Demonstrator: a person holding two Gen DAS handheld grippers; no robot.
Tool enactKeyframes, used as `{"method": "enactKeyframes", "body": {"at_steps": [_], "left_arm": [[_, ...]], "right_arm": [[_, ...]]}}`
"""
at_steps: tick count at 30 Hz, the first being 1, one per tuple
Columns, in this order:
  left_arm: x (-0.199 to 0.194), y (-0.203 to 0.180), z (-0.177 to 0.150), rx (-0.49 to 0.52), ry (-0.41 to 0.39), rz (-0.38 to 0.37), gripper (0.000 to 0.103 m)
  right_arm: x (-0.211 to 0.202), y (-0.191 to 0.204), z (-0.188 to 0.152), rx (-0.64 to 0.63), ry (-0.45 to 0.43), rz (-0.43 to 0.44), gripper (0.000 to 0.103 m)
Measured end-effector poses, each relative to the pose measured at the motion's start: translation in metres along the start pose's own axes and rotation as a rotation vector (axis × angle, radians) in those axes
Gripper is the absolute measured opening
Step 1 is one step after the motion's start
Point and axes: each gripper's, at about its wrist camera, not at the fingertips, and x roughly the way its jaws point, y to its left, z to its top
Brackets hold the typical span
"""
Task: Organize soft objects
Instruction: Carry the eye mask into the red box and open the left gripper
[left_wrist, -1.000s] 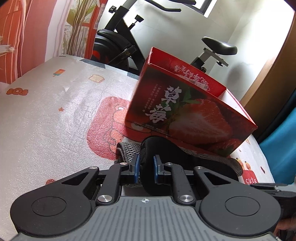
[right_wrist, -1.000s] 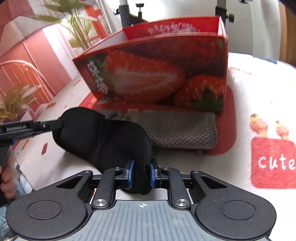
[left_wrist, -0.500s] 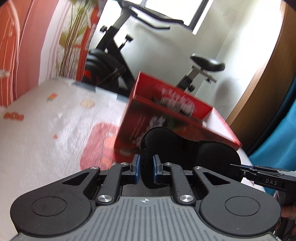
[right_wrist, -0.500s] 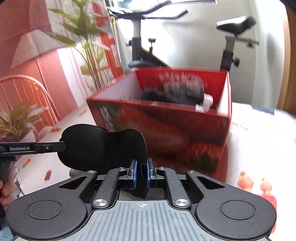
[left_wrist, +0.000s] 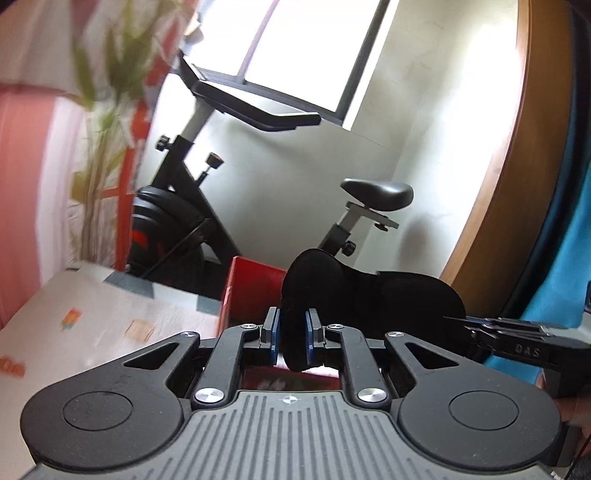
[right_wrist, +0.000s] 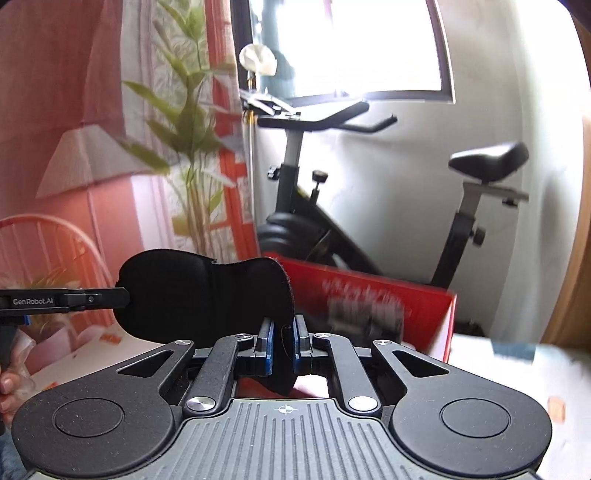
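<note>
Two grippers: both mine, clenched on one black eye mask.
Exercise bike (right_wrist: 332, 206): fills the middle of the frame, behind everything.
Red box (right_wrist: 373, 306): open, low centre-right, below the bike.
Eye mask (right_wrist: 199, 295): lower centre, stretched between my left gripper (left_wrist: 291, 334) and right gripper (right_wrist: 281, 345).

Overexposed window (left_wrist: 310, 48) glare, daylight from behind, motion-blurred box (right_wrist: 373, 314) and plant (right_wrist: 184, 122), fisheye-bent edges
</note>
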Motion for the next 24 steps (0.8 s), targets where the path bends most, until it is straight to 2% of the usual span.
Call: {"method": "enactKeyframes", "body": {"at_steps": [5, 12, 14, 17, 21, 22, 24], "left_arm": [[0.051, 0.000, 0.011, -0.005, 0.090, -0.003, 0.015], [0.114, 0.010, 0.009, -0.023, 0.265, 0.020, 0.015], [0.128, 0.012, 0.010, -0.002, 0.302, 0.049, 0.015], [0.155, 0.015, 0.011, 0.031, 0.397, 0.070, 0.015], [0.171, 0.011, 0.014, 0.128, 0.415, 0.126, 0.018], [0.172, 0.010, 0.014, 0.144, 0.413, 0.133, 0.022], [0.174, 0.010, 0.016, 0.162, 0.411, 0.131, 0.035]], "right_arm": [[0.034, -0.026, 0.017, 0.045, 0.049, -0.024, 0.009], [0.092, -0.067, -0.005, 0.171, 0.261, -0.030, 0.009], [0.105, -0.073, -0.012, 0.189, 0.302, -0.046, 0.009], [0.124, -0.083, -0.015, 0.182, 0.364, -0.082, 0.010], [0.153, -0.092, -0.014, 0.141, 0.450, -0.149, 0.014], [0.158, -0.092, -0.014, 0.126, 0.467, -0.163, 0.015], [0.167, -0.091, -0.016, 0.089, 0.492, -0.186, 0.013]]}}
